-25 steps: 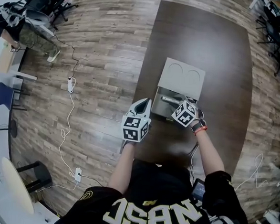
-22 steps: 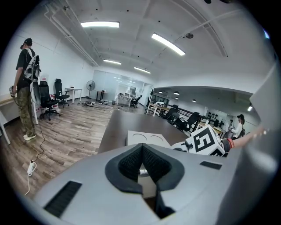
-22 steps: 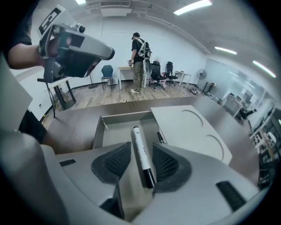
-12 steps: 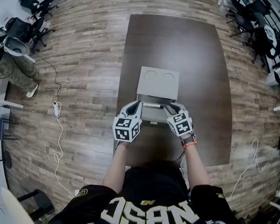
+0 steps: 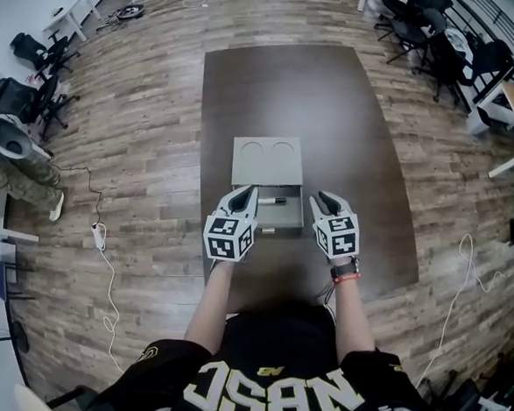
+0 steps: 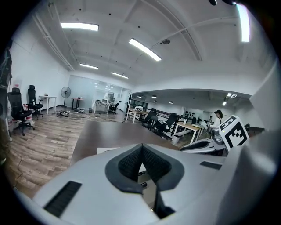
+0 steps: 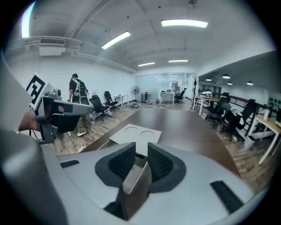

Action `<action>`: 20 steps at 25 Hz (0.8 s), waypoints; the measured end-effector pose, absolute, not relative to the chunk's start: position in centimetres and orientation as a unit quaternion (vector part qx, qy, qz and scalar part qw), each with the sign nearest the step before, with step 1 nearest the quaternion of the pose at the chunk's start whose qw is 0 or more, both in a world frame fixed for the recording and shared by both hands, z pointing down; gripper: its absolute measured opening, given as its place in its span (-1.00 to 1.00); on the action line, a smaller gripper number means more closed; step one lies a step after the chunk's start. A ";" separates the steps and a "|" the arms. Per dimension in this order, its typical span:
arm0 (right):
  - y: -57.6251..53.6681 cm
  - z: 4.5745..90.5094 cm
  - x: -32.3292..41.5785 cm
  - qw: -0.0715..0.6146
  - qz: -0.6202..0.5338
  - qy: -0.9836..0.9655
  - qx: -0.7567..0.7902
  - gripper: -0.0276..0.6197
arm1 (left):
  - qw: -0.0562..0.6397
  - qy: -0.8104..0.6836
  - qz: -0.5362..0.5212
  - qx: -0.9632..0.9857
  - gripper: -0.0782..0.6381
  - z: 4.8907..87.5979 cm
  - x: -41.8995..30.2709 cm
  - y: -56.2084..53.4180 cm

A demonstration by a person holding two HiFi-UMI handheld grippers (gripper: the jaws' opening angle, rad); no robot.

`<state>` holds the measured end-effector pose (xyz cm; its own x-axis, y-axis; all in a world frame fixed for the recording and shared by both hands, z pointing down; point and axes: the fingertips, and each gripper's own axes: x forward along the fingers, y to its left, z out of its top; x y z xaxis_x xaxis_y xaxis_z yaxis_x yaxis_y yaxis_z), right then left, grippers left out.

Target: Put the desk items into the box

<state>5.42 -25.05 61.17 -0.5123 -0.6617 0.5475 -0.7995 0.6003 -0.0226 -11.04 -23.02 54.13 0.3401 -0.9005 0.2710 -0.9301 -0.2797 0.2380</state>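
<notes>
- Box (image 5: pixel 283 216) stands open on the dark brown table (image 5: pixel 283 88) between the grippers, with the left gripper (image 5: pixel 247 193) over its left wall and the right gripper (image 5: pixel 326 199) just beside its right wall.
- Left jaws meet at the tips, empty. Right jaws have just been closing and stand slightly apart, with nothing between them.
- Only the head view shows a slim dark item (image 5: pixel 275 198) inside the box. The right gripper view shows the flat lid (image 7: pixel 135 132) beyond.
- Wood-plank floor (image 5: pixel 141 104) surrounds the table, with office chairs (image 5: pixel 426 41) at the room's edge.

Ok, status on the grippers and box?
Left gripper jaws shut, empty; right gripper jaws apart, just been closing, nothing between. Open grey box, lid back, dark slim item inside. Nothing blocking it.
</notes>
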 end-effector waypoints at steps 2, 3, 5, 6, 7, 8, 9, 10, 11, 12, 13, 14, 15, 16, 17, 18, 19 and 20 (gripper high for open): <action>-25.1 59.7 6.6 0.232 0.137 -0.853 0.446 -0.65 | 0.167 -0.566 0.042 0.806 -0.76 53.1 -10.4 -23.1; -25.0 59.0 7.0 0.223 0.137 -0.851 0.455 -0.67 | 0.160 -0.562 0.042 0.810 -0.76 52.6 -10.1 -23.1; -24.8 57.4 7.7 0.204 0.132 -0.848 0.471 -0.71 | 0.150 -0.556 0.040 0.817 -0.76 51.7 -9.5 -22.9; -24.7 56.6 8.0 0.195 0.127 -0.847 0.478 -0.72 | 0.145 -0.553 0.038 0.820 -0.76 51.2 -9.3 -22.7; -24.6 55.6 8.2 0.184 0.123 -0.845 0.487 -0.74 | 0.140 -0.551 0.035 0.822 -0.76 50.7 -9.1 -22.6; -24.5 54.7 8.4 0.173 0.118 -0.843 0.495 -0.77 | 0.136 -0.550 0.033 0.824 -0.76 50.2 -9.0 -22.5; -24.3 53.9 8.5 0.164 0.114 -0.842 0.502 -0.78 | 0.132 -0.549 0.030 0.825 -0.76 49.7 -8.9 -22.3; -24.1 53.2 8.6 0.155 0.110 -0.841 0.507 -0.79 | 0.127 -0.551 0.027 0.824 -0.76 49.2 -8.9 -22.2; -23.9 52.5 8.6 0.148 0.107 -0.841 0.510 -0.81 | 0.122 -0.554 0.022 0.823 -0.76 48.7 -8.9 -22.1; -23.7 52.0 8.7 0.142 0.103 -0.841 0.513 -0.82 | 0.115 -0.558 0.016 0.822 -0.76 48.2 -8.9 -22.0; -23.5 51.5 8.6 0.137 0.099 -0.840 0.515 -0.83 | 0.109 -0.562 0.010 0.820 -0.76 47.7 -9.1 -21.9; -23.4 51.1 8.6 0.134 0.093 -0.840 0.518 -0.84 | 0.103 -0.567 0.005 0.817 -0.76 47.3 -9.3 -21.8; -23.3 50.6 8.4 0.131 0.086 -0.840 0.520 -0.86 | 0.097 -0.571 0.003 0.815 -0.76 46.9 -9.5 -21.8; -23.2 50.2 8.3 0.127 0.082 -0.840 0.521 -0.87 | 0.093 -0.575 0.002 0.813 -0.76 46.7 -9.7 -21.7; -23.2 49.8 8.2 0.119 0.082 -0.841 0.522 -0.88 | 0.090 -0.579 0.001 0.811 -0.76 46.5 -9.9 -21.6; -23.1 49.4 8.1 0.111 0.085 -0.842 0.521 -0.89 | 0.088 -0.582 -0.001 0.808 -0.76 46.4 -10.2 -21.6; -23.0 49.1 8.0 0.103 0.085 -0.843 0.520 -0.89 | 0.086 -0.586 -0.002 0.806 -0.76 46.2 -10.5 -21.4; -23.0 48.7 7.9 0.099 0.082 -0.844 0.520 -0.89 | 0.083 -0.589 -0.003 0.804 -0.76 46.1 -10.8 -21.3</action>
